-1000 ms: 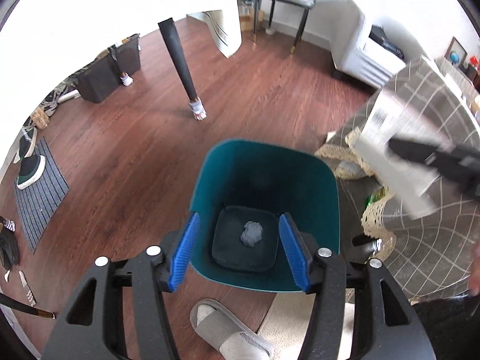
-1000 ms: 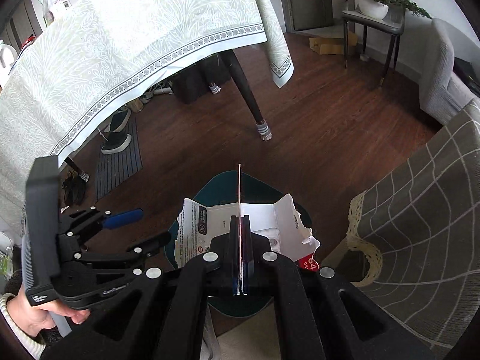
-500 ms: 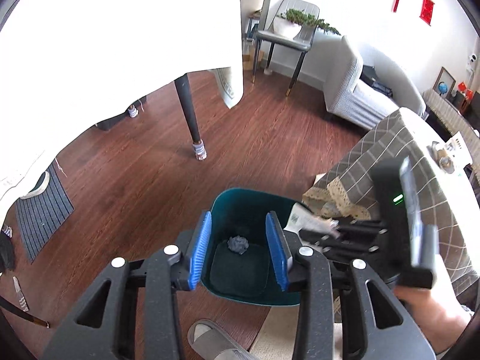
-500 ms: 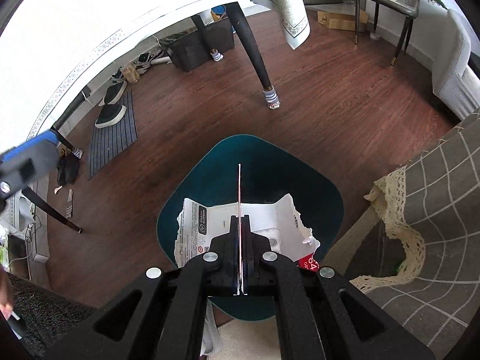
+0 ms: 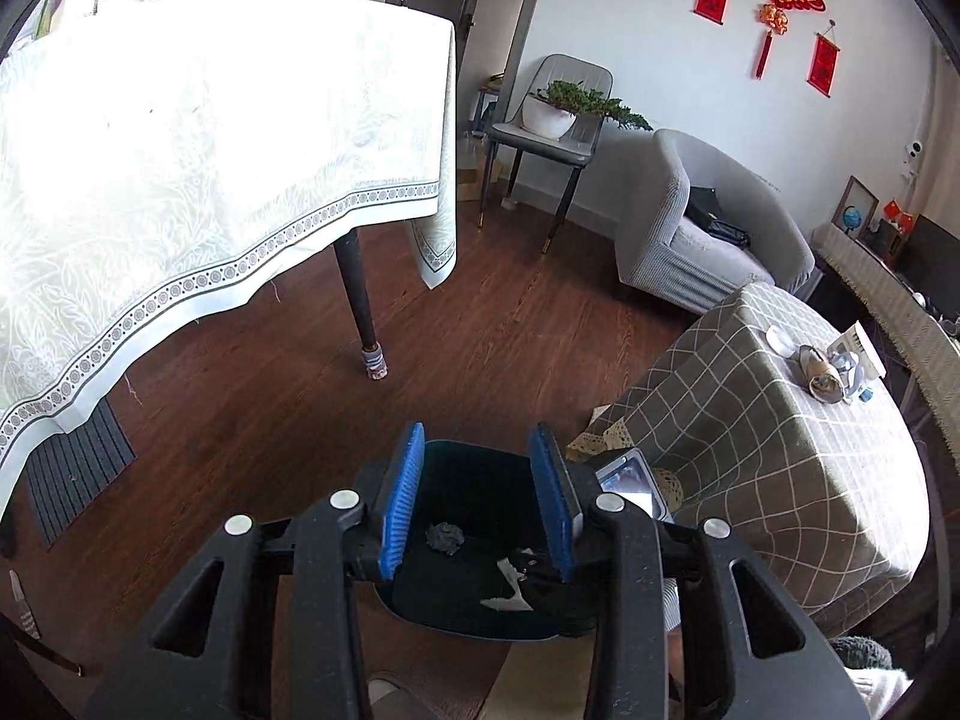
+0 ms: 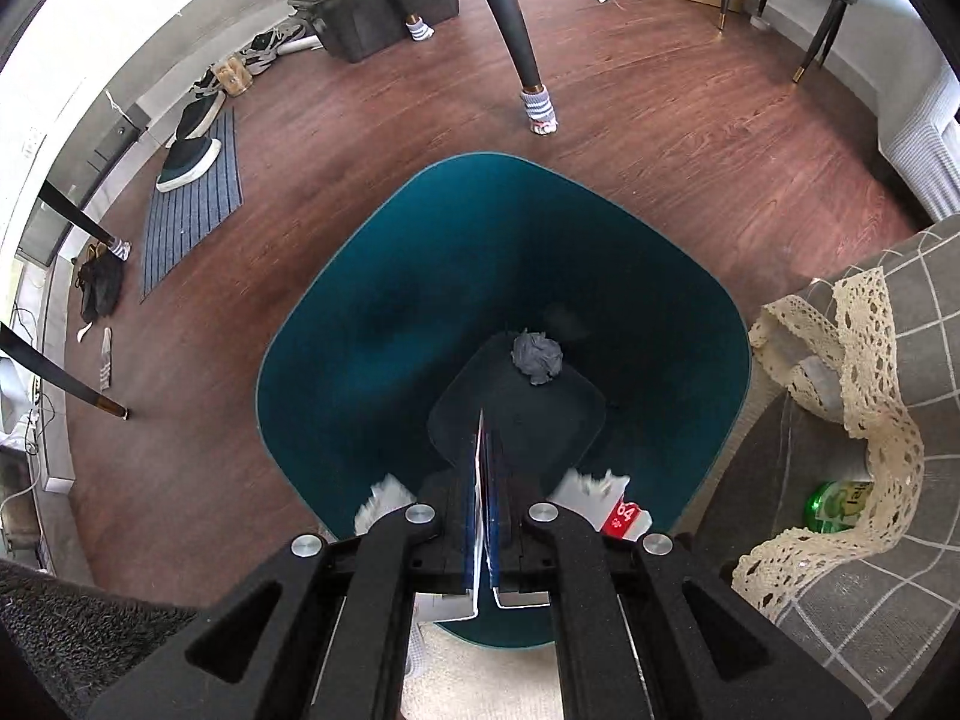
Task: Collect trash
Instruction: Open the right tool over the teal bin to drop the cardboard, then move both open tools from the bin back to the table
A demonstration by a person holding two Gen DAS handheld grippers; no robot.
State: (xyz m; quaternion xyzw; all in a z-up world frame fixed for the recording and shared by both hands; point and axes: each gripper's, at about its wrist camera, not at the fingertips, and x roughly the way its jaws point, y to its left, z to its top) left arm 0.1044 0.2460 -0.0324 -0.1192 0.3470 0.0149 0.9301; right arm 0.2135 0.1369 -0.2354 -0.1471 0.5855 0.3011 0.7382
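Note:
A teal trash bin [image 6: 372, 330] stands on the wood floor with a grey crumpled wad [image 6: 537, 357] on its dark bottom. My right gripper [image 6: 483, 423] points down into the bin's mouth, shut on a torn white paper package [image 6: 600, 492] with a red label, held edge-on between the pads. In the left wrist view my left gripper [image 5: 477, 447] hangs above the same bin [image 5: 480, 480], its blue pads [image 5: 402, 498] apart with nothing between them. Below it lie the grey wad [image 5: 444, 537] and a corner of the white package [image 5: 507, 585].
A dining table with a white cloth [image 5: 210, 150] and a dark leg [image 5: 360, 306] stands to the left. A low table under a grey checked cloth [image 5: 780, 450] touches the bin's right side. A green bottle [image 6: 837, 504] sits under its lace edge. A mat with shoes [image 6: 189, 204] lies far left.
My left gripper has risen and tipped up, so more of the room shows, and its pads have come closer together. My right gripper has sunk with the package into the bin's mouth.

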